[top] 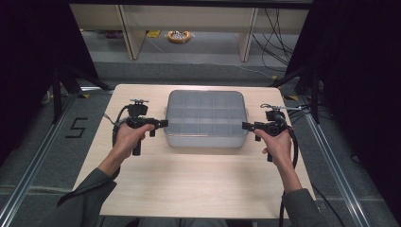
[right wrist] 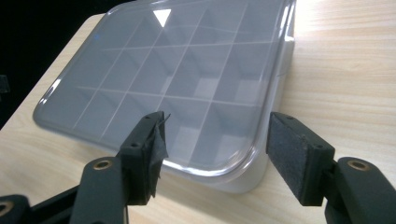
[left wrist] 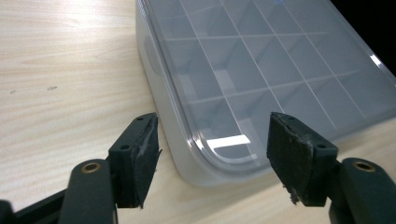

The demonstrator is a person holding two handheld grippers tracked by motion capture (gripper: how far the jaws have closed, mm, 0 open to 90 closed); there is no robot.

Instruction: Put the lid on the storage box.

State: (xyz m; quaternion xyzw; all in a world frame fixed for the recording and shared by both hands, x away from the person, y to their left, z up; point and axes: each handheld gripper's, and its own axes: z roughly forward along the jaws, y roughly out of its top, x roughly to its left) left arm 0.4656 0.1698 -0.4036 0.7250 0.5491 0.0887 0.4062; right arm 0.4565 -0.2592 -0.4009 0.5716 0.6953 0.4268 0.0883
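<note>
High view: lidded divider box point(top: 206, 118), long axis left-right, between both grippers' parted fingers point(left wrist: 140, 158).

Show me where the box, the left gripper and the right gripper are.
box point(top: 206, 118), high view, middle of its clear lid
left gripper point(top: 164, 123), high view, between its jaw tips
right gripper point(top: 245, 125), high view, between its jaw tips

table point(top: 198, 179) is showing pale matt wood grain | box point(left wrist: 159, 93) is looking like frosted grey plastic | lid point(right wrist: 177, 70) is glaring glossy, clear | pads point(left wrist: 292, 156) are wearing rough, probably foam | brass-looking rivets point(left wrist: 91, 166)
</note>
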